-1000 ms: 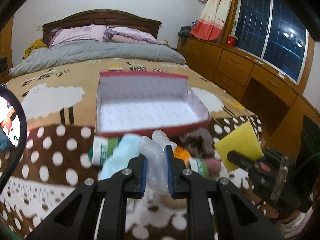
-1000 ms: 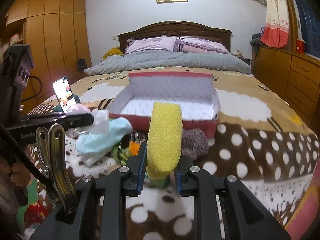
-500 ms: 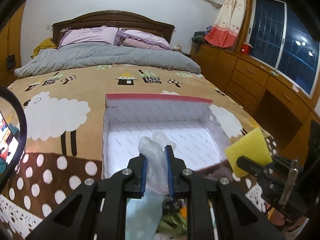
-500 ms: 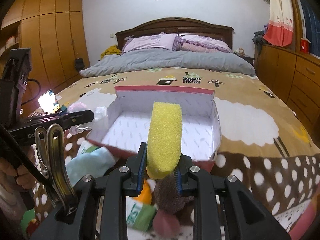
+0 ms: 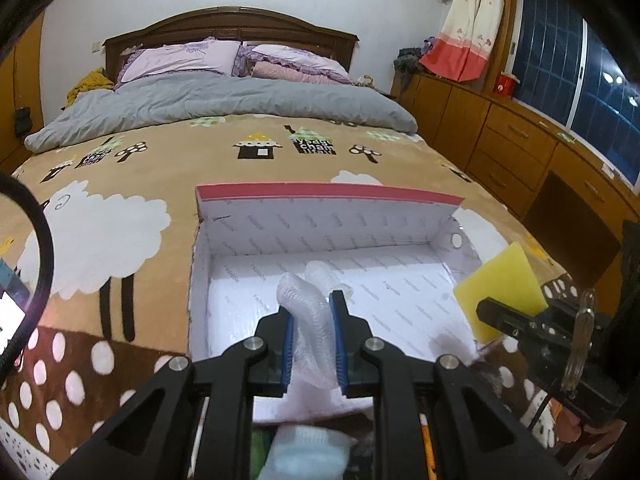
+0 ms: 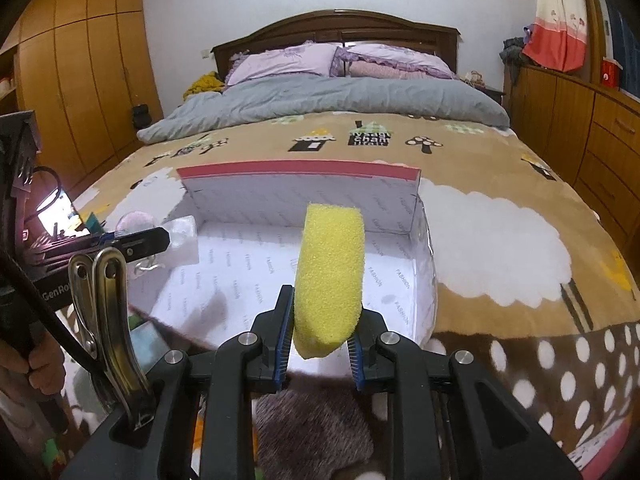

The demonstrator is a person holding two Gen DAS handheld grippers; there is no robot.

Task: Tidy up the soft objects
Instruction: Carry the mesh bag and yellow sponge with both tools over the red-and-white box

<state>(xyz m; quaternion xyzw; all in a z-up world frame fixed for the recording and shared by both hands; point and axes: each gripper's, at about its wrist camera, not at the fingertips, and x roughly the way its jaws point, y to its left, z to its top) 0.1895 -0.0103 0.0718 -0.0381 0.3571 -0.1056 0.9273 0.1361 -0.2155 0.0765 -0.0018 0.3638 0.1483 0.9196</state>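
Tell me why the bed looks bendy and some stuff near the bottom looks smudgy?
Left wrist view: the fisheye lens bows the bed and darkens the corners; the pale cloth below the left gripper is blurred. Right wrist view: same bowing; the box's near edge smears, while the sponge in the right gripper stays sharp.

Left gripper (image 5: pixel 312 340) is pointing forward and downward, its two black fingers drawn close together, the blue pads (image 5: pixel 286 350) pressing on a soft clear plastic piece (image 5: pixel 310 312). Right gripper (image 6: pixel 320 344) is pointing forward and downward at a similar tilt, its blue pads (image 6: pixel 283 344) clamping the lower end of a yellow sponge (image 6: pixel 330 276), which is standing upright between them. The two grippers are sitting side by side, each showing in the other's view. A hand (image 6: pixel 42 364) is gripping the left gripper's handle
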